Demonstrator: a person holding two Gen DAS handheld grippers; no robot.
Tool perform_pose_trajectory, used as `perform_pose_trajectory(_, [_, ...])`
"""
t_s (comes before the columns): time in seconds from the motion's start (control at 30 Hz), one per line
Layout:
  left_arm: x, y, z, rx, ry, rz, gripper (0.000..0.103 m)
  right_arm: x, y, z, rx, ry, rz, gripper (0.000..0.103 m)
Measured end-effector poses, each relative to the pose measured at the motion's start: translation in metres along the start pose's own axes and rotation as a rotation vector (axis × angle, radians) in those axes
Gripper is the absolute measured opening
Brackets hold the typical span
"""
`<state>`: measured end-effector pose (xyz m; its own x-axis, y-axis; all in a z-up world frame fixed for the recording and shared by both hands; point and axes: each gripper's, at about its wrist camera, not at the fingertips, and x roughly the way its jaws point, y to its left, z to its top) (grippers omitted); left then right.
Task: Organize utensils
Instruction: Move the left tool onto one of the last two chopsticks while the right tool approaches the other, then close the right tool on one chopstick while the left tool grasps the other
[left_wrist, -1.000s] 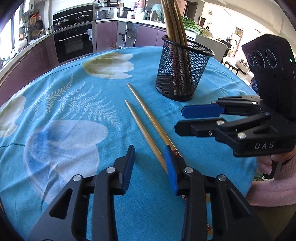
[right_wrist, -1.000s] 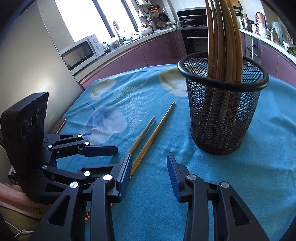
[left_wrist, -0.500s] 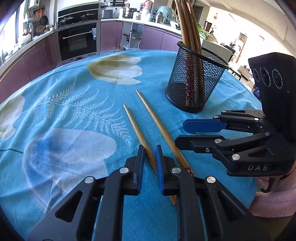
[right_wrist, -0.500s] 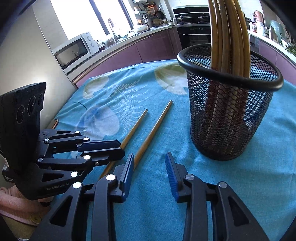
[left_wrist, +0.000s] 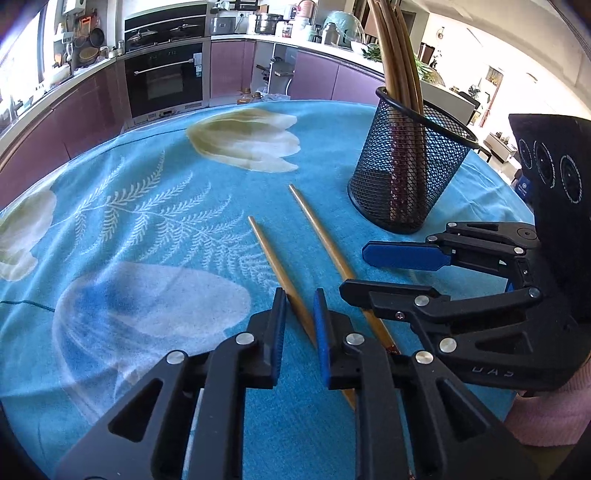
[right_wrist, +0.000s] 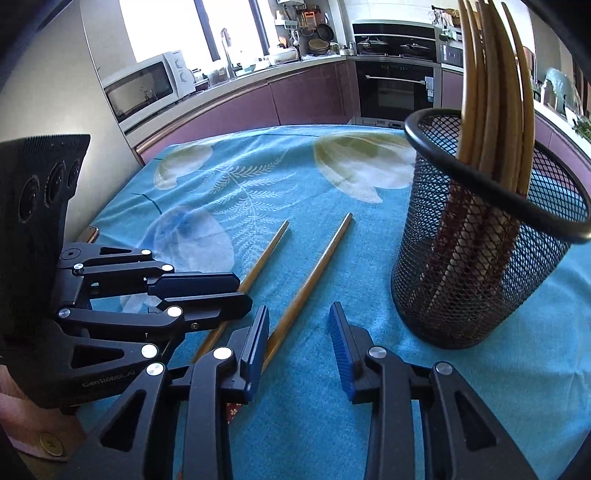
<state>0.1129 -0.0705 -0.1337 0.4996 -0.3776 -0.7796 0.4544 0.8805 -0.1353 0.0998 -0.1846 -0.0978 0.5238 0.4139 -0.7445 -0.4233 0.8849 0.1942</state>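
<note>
Two wooden chopsticks lie side by side on the blue cloth: a left chopstick (left_wrist: 269, 254) (right_wrist: 264, 254) and a right chopstick (left_wrist: 317, 229) (right_wrist: 321, 254). My left gripper (left_wrist: 299, 295) (right_wrist: 244, 290) has its jaws narrow and opening slightly. The left chopstick runs between them, with a gap to the right pad. My right gripper (right_wrist: 299, 306) (left_wrist: 352, 268) stands open over the right chopstick, whose near end passes under its left finger. A black mesh holder (left_wrist: 406, 177) (right_wrist: 480, 266) stands upright to the right, with several chopsticks (left_wrist: 395, 55) (right_wrist: 487, 92) in it.
A blue flowered tablecloth (left_wrist: 147, 221) covers the round table. A pink sleeve (left_wrist: 546, 417) shows at the near right edge. Purple kitchen cabinets and a black oven (left_wrist: 164, 79) lie beyond the table's far edge. A microwave (right_wrist: 144, 86) sits on the counter.
My left gripper's jaws went from wide apart to narrow around the left chopstick. Both grippers shifted slightly forward over the chopsticks' near ends, and the right jaws narrowed a little.
</note>
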Motion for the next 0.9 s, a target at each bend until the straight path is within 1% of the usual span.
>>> perform_pose_trajectory(0.07, [0.001,0.001,0.001,-0.005,0.002,-0.002,0.016,0.001,0.001,0.001,-0.006,0.0,-0.01,0.026])
perform_pose_trajectory(0.23, [0.002,0.003,0.002,-0.022,0.002,-0.001,0.014,0.003,-0.001,0.002,0.009,0.003,-0.004,0.014])
perform_pose_trajectory(0.4, [0.002,0.003,0.002,-0.03,0.005,0.003,0.013,0.001,-0.006,0.001,0.04,0.006,0.017,0.012])
perform_pose_trajectory(0.47, [0.002,0.003,0.002,-0.029,0.009,0.001,0.015,0.0,-0.006,-0.001,0.037,0.009,0.017,0.011])
perform_pose_trajectory(0.7, [0.005,0.002,0.005,-0.032,0.013,0.011,0.015,0.0,-0.007,-0.001,0.041,0.009,0.015,0.011])
perform_pose_trajectory(0.9, [0.005,0.003,0.005,-0.061,0.009,0.014,0.01,-0.002,-0.014,-0.003,0.088,0.003,0.04,0.007])
